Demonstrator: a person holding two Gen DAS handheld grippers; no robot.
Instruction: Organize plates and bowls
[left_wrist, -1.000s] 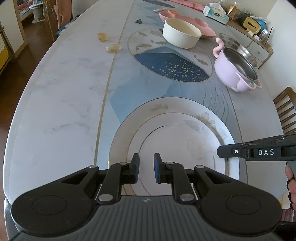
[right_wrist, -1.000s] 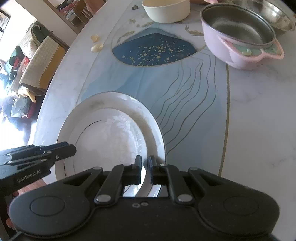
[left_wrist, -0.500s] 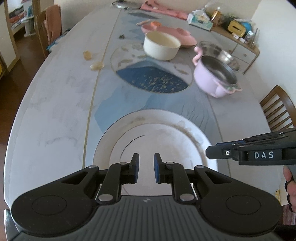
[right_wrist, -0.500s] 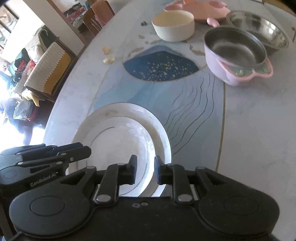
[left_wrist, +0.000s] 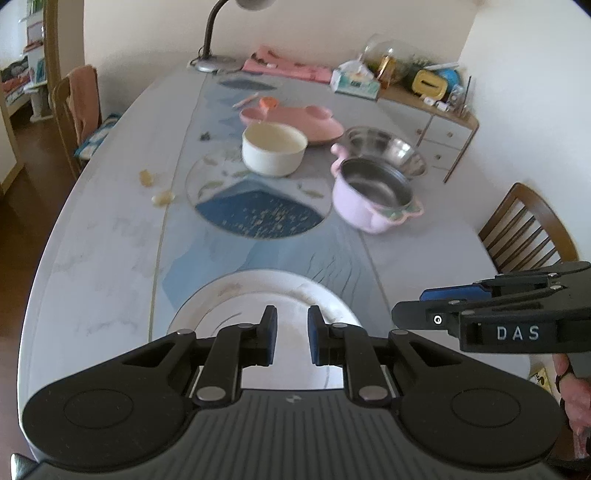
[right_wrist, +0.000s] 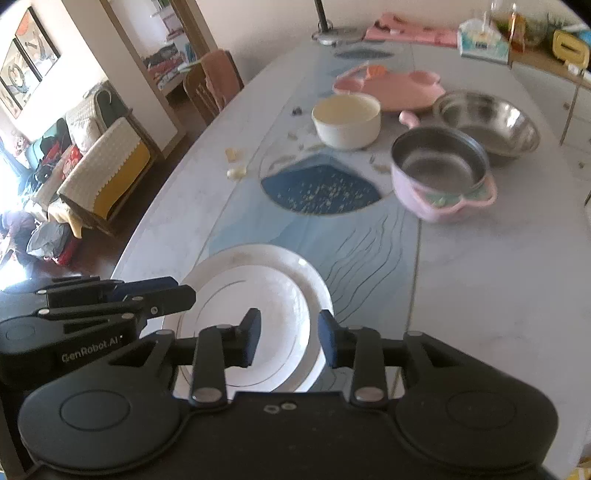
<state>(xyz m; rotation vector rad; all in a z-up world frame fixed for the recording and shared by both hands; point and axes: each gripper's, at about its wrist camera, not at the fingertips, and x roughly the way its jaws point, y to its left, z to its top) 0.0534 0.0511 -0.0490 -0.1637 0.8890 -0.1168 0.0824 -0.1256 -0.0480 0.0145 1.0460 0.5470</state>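
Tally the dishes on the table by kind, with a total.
Plates: 3 (two stacked white round plates, one pink shaped plate)
Bowls: 2 (cream round bowl, bare steel bowl)
Pots: 1 (lilac pot with steel lining)
Total: 6

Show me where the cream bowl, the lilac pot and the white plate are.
cream bowl (left_wrist: 274, 153), left wrist view, on its outer front wall.
lilac pot (right_wrist: 437, 162), right wrist view, on its steel inside.
white plate (right_wrist: 258, 275), right wrist view, on its bare far part.
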